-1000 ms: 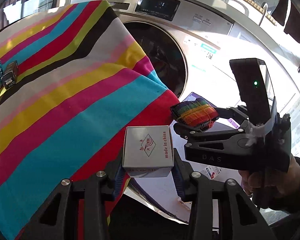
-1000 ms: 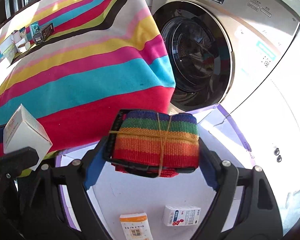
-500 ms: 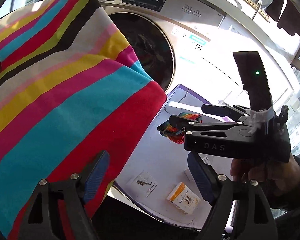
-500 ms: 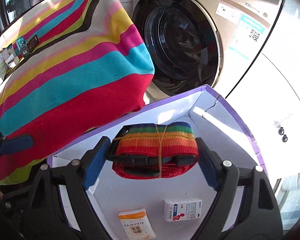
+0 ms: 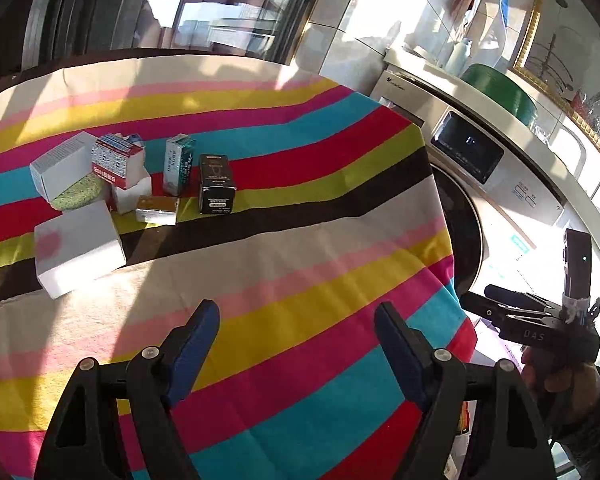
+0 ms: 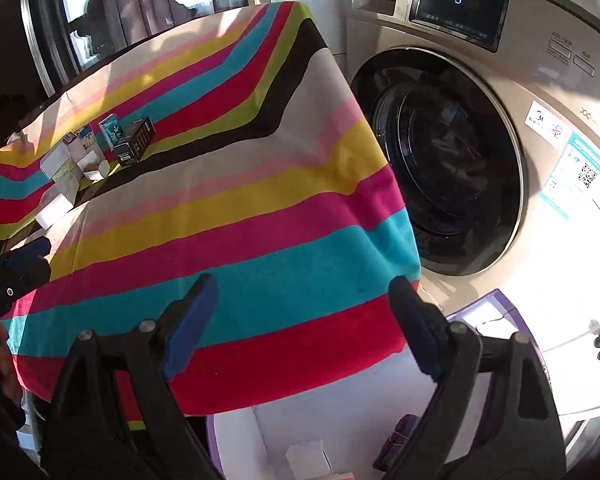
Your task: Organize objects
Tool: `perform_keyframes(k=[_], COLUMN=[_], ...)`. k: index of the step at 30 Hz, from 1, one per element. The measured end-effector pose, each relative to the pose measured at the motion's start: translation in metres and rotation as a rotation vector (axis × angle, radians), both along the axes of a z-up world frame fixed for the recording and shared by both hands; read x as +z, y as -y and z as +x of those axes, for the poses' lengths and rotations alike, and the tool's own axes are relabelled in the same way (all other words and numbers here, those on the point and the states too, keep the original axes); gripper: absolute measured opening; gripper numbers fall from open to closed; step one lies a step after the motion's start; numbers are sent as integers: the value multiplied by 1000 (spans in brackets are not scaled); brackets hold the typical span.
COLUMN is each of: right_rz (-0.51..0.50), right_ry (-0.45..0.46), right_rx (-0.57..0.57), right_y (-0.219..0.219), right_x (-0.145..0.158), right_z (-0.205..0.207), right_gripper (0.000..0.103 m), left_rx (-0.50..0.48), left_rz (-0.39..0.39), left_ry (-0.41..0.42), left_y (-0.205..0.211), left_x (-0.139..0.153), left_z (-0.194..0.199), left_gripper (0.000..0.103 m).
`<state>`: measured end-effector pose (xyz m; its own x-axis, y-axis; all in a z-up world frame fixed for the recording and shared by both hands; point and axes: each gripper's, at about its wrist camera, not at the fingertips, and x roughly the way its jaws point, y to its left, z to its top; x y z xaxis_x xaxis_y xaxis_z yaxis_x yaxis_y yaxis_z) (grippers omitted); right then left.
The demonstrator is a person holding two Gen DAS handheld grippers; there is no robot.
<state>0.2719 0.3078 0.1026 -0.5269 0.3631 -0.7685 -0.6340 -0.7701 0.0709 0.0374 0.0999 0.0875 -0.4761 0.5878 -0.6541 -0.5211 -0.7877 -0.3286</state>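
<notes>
Now, left gripper [image 5: 296, 332]: jaws apart, just been opening, nothing between them, over the striped cloth [image 5: 300, 272]
Right gripper [image 6: 300, 312]: spread wide, just been opening, empty
Small boxes [image 5: 132, 184]: clustered on the cloth, well beyond the left gripper, up and left
Purple-edged box [image 6: 500, 300]: below the right gripper, by the washing machine [image 6: 480, 140]
Rainbow strap [image 6: 400, 436]: inside that box, partly hidden behind the right finger
</notes>
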Motion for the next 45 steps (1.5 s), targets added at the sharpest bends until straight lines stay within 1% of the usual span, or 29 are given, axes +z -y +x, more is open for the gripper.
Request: perform_keyframes(k=[2, 4, 6, 7, 8, 10, 13, 15, 17, 19, 21, 22, 23, 25, 26, 28, 29, 30, 31, 33, 34, 35, 37, 39, 42, 45], right_rz=[-3, -11, -15, -11, -14, -50, -120, -144, -178, -236, -301, -335, -370, -423, -429, -408, -413, -430, -441, -435, -433, -445, -441, -443, -437, -429], right_ry=[-28, -54, -93, -99, -109, -128, -137, -168, -211, -218, -218, -216, -216, -199, -190, -182, -179, -182, -185, -172, -166, -160, -144, -143, -130, -105], right_rx=[51, 87, 124, 132, 143, 173, 207, 193, 174, 159, 145, 147, 158, 217, 251, 307, 332, 357, 375, 426, 448, 462, 465, 470, 471, 473], right_y=[-1, -2, -4, -4, 1, 1, -4, -10, -22, -35, -49, -54, -58, -55, -49, -37, -33, -29, -24, -13, -7, -3, 4, 8, 16, 25], right_x=[9, 17, 21, 22, 24, 19, 6, 1, -4, -17, -34, -42, -49, -61, -65, -69, -69, -70, -70, -71, -71, -71, -71, -71, -69, -66], right_z=[-39, -83, -127, -147, -169, -210, -262, -284, -300, -315, -329, -335, -342, -356, -361, -369, -372, -375, -377, -378, -378, -377, -369, -357, -335, -311], right_gripper=[89, 89, 89, 89, 89, 89, 89, 88, 88, 87, 81, 80, 78, 76, 74, 74, 74, 74, 73, 73, 73, 73, 70, 69, 68, 68], left_rx=[123, 224, 303, 342, 370, 385, 351, 337, 327, 320, 295, 278, 254, 191, 166, 137, 125, 106, 84, 16, -1, -10, -17, -25, -56, -89], left_rz=[10, 57, 91, 99, 102, 126, 219, 274, 294, 310, 329, 324, 323, 334, 337, 364, 380, 380, 391, 435, 444, 432, 457, 484, 499, 490], left_ry=[-3, -9, 7, 23, 36, 72, 162, 212, 232, 238, 244, 246, 253, 278, 292, 339, 344, 337, 350, 400, 411, 416, 429, 445, 468, 473], left_y=[42, 81, 114, 130, 142, 156, 166, 168, 166, 167, 164, 160, 155, 143, 137, 130, 128, 125, 121, 111, 106, 101, 97, 95, 88, 85], left_x=[11, 21, 24, 21, 18, 8, -14, -29, -43, -52, -61, -64, -68, -76, -81, -93, -96, -95, -96, -97, -97, -96, -95, -96, -96, -94], left_z=[-42, -83, -123, -148, -168, -205, -252, -274, -289, -299, -305, -307, -308, -305, -304, -301, -298, -295, -292, -287, -283, -278, -268, -256, -233, -208], left_gripper=[78, 78, 76, 72, 70, 66, 66, 65, 63, 59, 59, 58, 57, 57, 57, 56, 55, 55, 55, 55, 55, 55, 55, 55, 55, 57])
